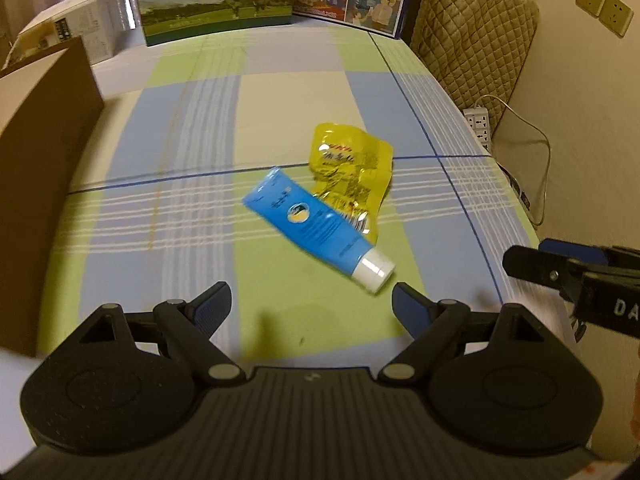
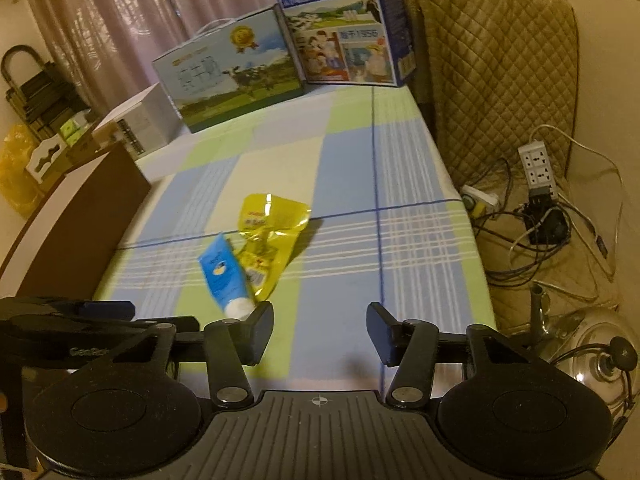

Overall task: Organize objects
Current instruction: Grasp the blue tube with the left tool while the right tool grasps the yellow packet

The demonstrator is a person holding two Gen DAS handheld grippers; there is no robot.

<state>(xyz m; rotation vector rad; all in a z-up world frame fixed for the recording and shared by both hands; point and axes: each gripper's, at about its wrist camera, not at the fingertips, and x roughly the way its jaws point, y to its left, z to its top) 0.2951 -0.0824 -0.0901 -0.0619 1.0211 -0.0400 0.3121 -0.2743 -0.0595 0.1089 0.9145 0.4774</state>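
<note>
A blue tube with a white cap [image 1: 316, 230] lies on the checked bed cover, partly over a crumpled yellow foil pouch [image 1: 350, 168]. Both also show in the right wrist view, the tube [image 2: 222, 276] and the pouch [image 2: 270, 236]. My left gripper [image 1: 312, 306] is open and empty, just short of the tube's cap. My right gripper [image 2: 320, 330] is open and empty, to the right of the tube. The right gripper also shows at the right edge of the left wrist view [image 1: 560, 268].
A brown cardboard box [image 1: 44, 152] stands at the left. Milk cartons [image 1: 216, 0] and a white box [image 1: 76, 24] stand at the far end. A quilted cover [image 1: 472, 28], a power strip [image 2: 538, 168], cables and a kettle [image 2: 592, 344] lie off the right edge.
</note>
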